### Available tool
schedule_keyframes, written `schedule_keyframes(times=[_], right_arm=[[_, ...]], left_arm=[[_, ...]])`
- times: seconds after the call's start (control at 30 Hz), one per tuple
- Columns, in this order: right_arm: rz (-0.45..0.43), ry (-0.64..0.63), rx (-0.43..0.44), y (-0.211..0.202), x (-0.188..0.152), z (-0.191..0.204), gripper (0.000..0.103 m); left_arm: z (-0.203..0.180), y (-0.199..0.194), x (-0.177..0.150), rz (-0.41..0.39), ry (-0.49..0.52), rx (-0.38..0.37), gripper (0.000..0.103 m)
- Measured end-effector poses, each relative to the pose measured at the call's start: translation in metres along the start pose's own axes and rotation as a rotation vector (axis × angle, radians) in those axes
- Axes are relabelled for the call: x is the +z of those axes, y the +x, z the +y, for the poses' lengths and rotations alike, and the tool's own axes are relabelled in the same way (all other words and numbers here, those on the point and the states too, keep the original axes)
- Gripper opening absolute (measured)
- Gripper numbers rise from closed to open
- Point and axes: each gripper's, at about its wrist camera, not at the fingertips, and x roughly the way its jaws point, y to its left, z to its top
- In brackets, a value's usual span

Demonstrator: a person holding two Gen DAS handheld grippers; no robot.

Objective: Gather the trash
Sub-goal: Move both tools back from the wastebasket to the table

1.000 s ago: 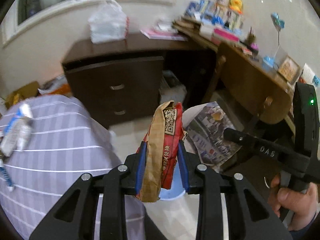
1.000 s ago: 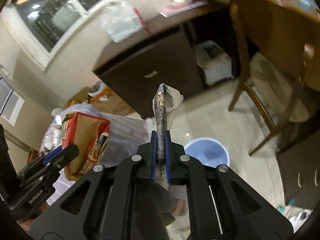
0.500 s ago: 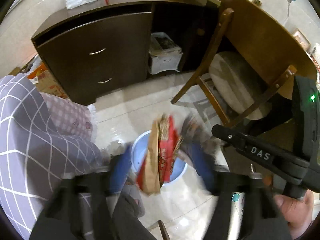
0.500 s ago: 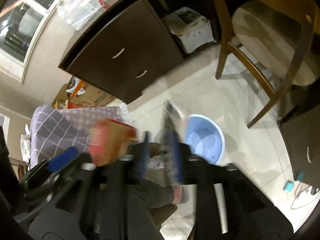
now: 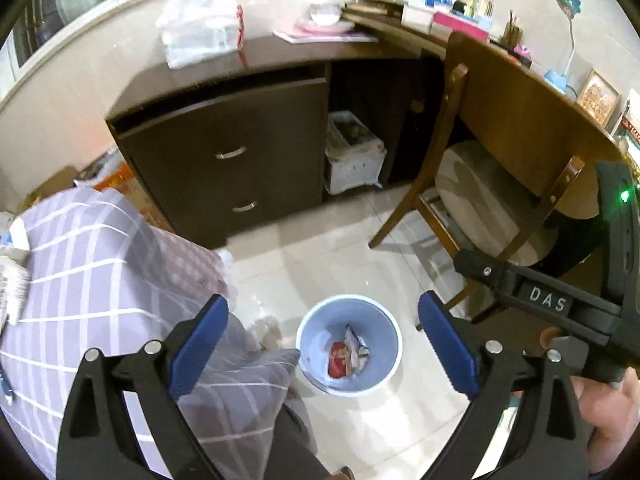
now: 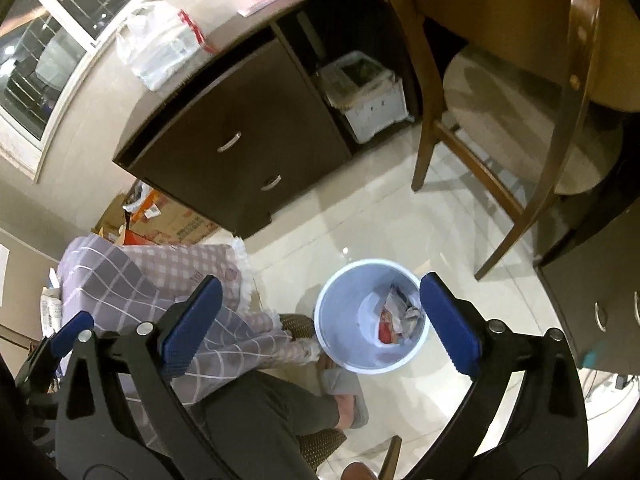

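- Blue plastic bin (image 5: 349,350) stands on the pale tiled floor (image 5: 320,248), directly below both claws; inside it lie a red wrapper (image 5: 338,364) and a crumpled printed paper (image 5: 357,347), touching each other.
- Left claw (image 5: 322,344) is spread wide and holds nothing; its blue pads (image 5: 198,346) frame the bin from above.
- Right claw (image 6: 318,322) is likewise wide apart and empty, hovering over the same bin, whose rim (image 6: 332,292) sits between its fingers.
- Risk, as I judge it: the bin looks light and nearly empty, so a claw dropping low or a nudge from the slippered foot (image 6: 346,398) just beside it could tip it and spill the scraps over the tiles.
- Another risk: the checked bedcover (image 5: 100,280) hangs close to the bin, and swinging a claw back toward the bed could snag the cloth.
- More litter seems to lie at the bed's far edge (image 5: 14,276); it is too blurred to name, so a reach there would be partly blind.
- Readable writing: "DAS" in white on the black body of the right gripper (image 5: 546,303), seen from the left wrist. Print on the cardboard box (image 6: 176,228) by the dark drawer unit (image 6: 236,140) and on the wrapper cannot be read.
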Motion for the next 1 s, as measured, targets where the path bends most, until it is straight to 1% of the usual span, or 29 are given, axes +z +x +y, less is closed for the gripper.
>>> schedule_keyframes(times=[0.17,0.33,0.47,0.7,0.83,1.0], right_arm=[[-0.071,-0.038,0.020,-0.032,0.004,0.027,0.097],[-0.142,-0.104,0.032,-0.065,0.005,0.062,0.097],[-0.186,-0.152,0.043,-0.087,0.002,0.086,0.097],[-0.284,-0.265,0.054,-0.128,-0.009,0.141,0.097],[-0.312,-0.315,0.081,-0.144,-0.017,0.168,0.097],[-0.336,-0.392,0.093,-0.158,-0.030,0.209,0.097]], left_arm=[[0.017,-0.042,0.000,-0.078,-0.031,0.018,0.094],[0.033,-0.080,0.002,-0.137,-0.058,0.048,0.094],[0.049,-0.111,0.001,-0.188,-0.078,0.073,0.094],[0.079,-0.160,-0.007,-0.265,-0.117,0.123,0.095],[0.099,-0.184,-0.015,-0.302,-0.146,0.153,0.095],[0.123,-0.210,-0.026,-0.339,-0.188,0.200,0.095]])
